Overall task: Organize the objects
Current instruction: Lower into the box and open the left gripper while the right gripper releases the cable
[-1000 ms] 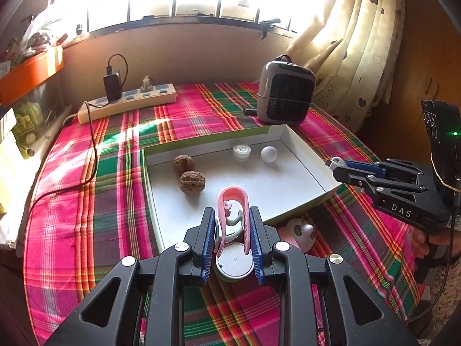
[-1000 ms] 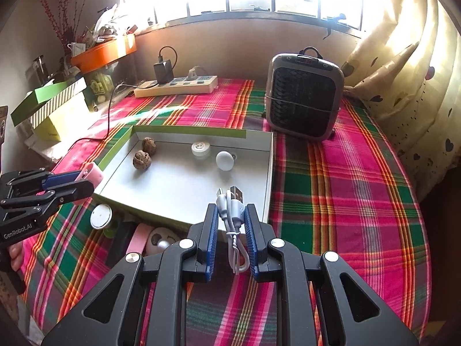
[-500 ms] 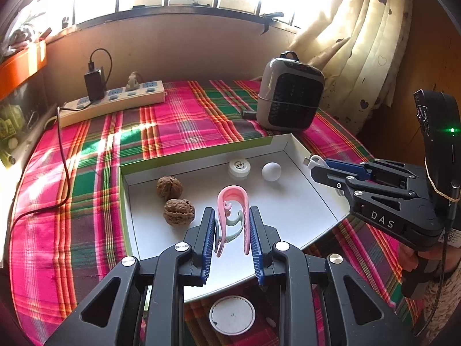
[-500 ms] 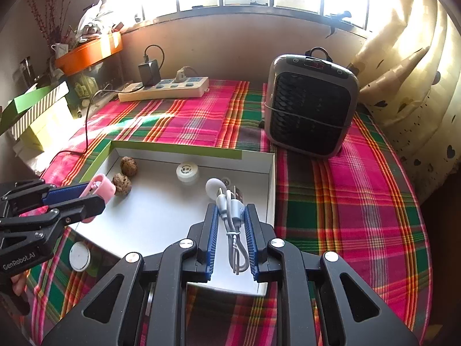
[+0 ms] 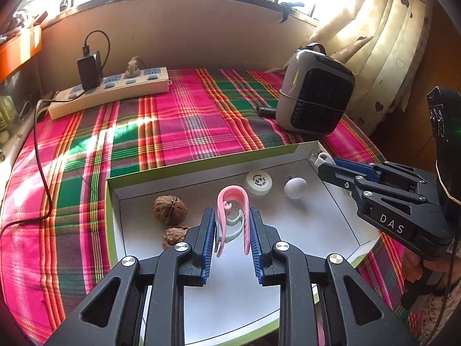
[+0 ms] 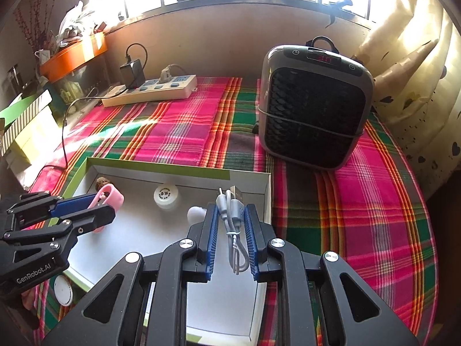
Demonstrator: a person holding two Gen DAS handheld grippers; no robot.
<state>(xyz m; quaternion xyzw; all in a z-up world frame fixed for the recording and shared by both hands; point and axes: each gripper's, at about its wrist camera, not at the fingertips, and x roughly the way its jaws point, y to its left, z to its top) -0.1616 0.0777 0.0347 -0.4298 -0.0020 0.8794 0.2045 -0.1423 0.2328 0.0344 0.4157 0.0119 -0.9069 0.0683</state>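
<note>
Progress: partly done; shallow white cardboard tray with green rim [image 5: 113, 201] already holds two brown walnuts [image 5: 170, 210], white round cap [image 5: 258, 182], small white ball [image 5: 295, 189].
Left gripper [image 5: 232, 232]: clamped on pink curved plastic clip [image 5: 232, 201], above tray floor.
Right gripper [image 6: 229, 232]: clamped on coiled white USB cable [image 6: 230, 216], over tray's right end.
Remaining: both items unreleased; white disc [image 6: 63, 289] outside tray, possibly more.
Markings: "DAS", "GenRobot.AI" on grippers; cap print unreadable.

I see a table under a pink-and-green plaid cloth [image 6: 360, 201]. On it sit a shallow white tray with green rim [image 5: 178, 165], a grey heater [image 6: 314, 106] near the curtain side, a white power strip [image 5: 109, 92] (charger plugged in) along the back, and a white disc [image 6: 63, 289] beside the tray.
</note>
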